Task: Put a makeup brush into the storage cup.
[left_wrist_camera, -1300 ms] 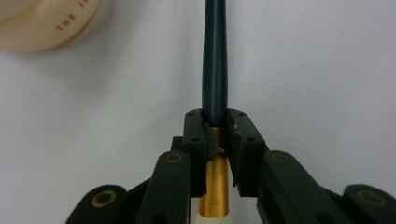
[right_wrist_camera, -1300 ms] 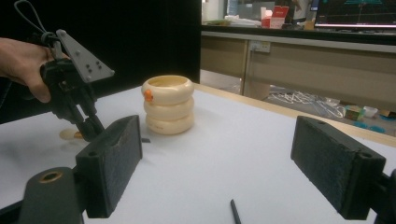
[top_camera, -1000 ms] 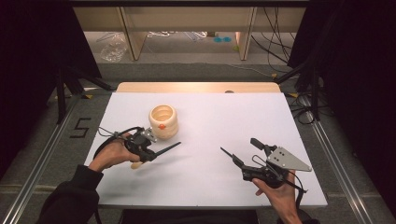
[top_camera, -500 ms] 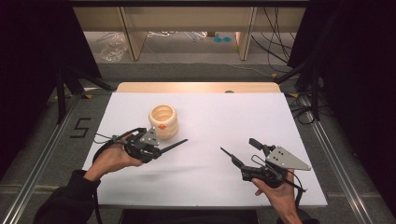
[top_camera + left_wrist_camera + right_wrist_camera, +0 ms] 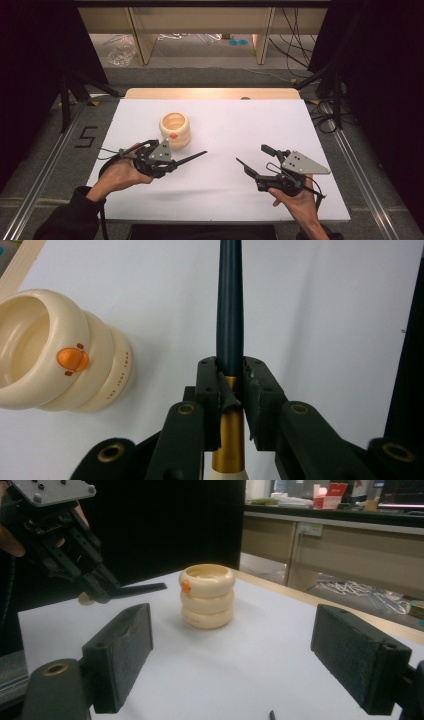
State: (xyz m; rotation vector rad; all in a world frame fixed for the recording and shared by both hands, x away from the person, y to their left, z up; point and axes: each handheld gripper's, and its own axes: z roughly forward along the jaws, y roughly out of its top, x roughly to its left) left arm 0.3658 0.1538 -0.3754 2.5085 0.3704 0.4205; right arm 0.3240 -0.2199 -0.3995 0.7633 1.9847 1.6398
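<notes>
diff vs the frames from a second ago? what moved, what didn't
The left gripper has lifted off the table and shifted right, toward the table's middle, carrying the dark-handled brush clamped in its jaws. The handle now points right, passing in front of the cream duck-face cup. Nothing was picked up or let go. The cup, the white table and the open right gripper stayed put.

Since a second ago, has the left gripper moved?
Yes. In the high view the left gripper has shifted right along the table, its brush tip now past the cup, which stayed put.
</notes>
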